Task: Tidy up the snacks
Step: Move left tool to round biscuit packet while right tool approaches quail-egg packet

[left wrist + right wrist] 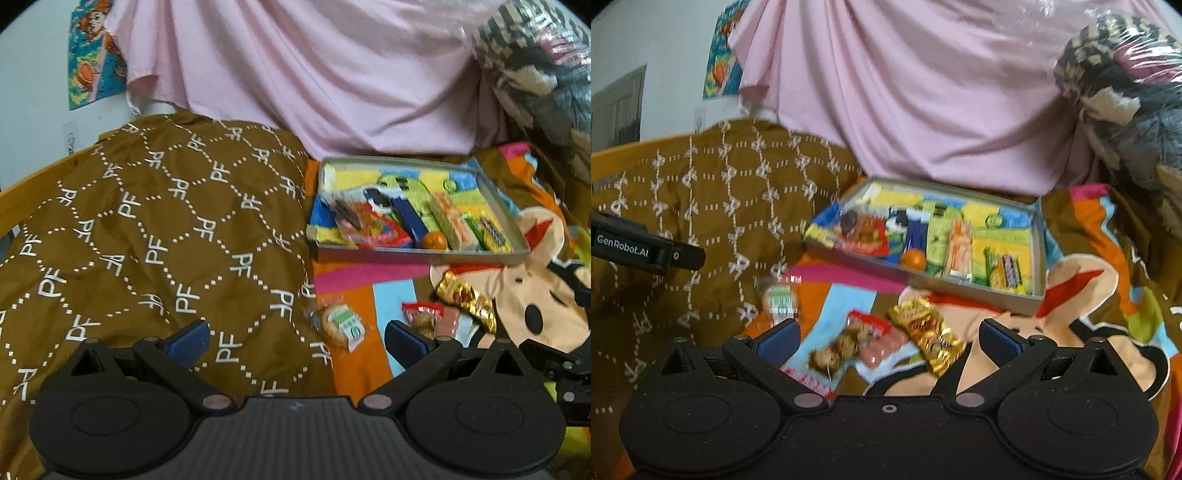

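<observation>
While both show the tray (413, 254), only right-wrist shows pink sausages (884, 347).

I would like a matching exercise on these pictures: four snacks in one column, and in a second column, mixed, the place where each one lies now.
Things:
1. small orange fruit
2. gold wrapper snack
3. green-label cookie pack
4. red-topped cookie pack

Places:
A. on the bedspread, beside the brown patterned cloth
B. inside the tray, at its near wall
C. on the bedspread, just outside the tray's near wall
D. on the light blue stripe, between the right hand-held gripper's fingers

Pairs: 1-B, 2-C, 3-A, 4-D
</observation>
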{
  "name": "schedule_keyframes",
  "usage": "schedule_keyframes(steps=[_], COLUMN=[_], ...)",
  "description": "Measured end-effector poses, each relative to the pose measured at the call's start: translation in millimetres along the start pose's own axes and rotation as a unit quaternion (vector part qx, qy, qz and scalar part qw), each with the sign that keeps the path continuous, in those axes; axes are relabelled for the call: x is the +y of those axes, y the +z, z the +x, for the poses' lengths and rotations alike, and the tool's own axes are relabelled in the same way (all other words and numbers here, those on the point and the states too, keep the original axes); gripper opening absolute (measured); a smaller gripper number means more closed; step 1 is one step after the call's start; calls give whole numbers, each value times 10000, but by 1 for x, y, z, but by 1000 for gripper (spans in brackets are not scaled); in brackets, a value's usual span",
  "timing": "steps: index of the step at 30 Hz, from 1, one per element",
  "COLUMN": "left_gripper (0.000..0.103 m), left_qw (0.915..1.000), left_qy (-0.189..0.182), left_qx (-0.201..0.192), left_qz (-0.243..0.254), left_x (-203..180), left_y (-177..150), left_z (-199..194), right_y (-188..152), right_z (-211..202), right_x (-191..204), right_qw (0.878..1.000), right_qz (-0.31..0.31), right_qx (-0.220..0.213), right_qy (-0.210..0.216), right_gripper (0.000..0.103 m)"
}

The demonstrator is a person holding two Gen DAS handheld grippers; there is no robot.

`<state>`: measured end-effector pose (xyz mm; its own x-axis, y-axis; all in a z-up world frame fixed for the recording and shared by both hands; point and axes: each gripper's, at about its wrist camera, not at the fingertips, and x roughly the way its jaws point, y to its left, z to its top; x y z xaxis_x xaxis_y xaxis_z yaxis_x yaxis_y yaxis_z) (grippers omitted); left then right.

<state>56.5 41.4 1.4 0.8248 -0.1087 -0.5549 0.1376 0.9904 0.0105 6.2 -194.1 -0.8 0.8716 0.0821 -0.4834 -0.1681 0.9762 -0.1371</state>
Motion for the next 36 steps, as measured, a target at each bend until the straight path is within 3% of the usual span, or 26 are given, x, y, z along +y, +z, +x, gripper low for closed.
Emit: schedule_keyframes(steps=[11, 21, 31, 36], left_gripper=[103, 103, 103, 103], left_qw=[9974, 9928, 9733, 9659], left_qy=[-124, -212, -443, -560], left_qx=[541, 659, 433, 400], left_qz=[454, 980, 2210, 2497], left_x=[-14, -22, -50, -53], left_y=[-6, -4, -15, -14], left_z=[28, 57, 84, 103], right_y=[-9, -11, -1, 0], right_z=[23, 46, 82, 103], right_x=[8, -10, -24, -27], right_qw=[9973, 9915, 9838, 9792], right_qz=[-141, 413, 788, 921], right_qx=[703, 1210, 1456, 1557], right_qy=[161, 250, 687, 916], right_gripper=[102, 102, 102, 96])
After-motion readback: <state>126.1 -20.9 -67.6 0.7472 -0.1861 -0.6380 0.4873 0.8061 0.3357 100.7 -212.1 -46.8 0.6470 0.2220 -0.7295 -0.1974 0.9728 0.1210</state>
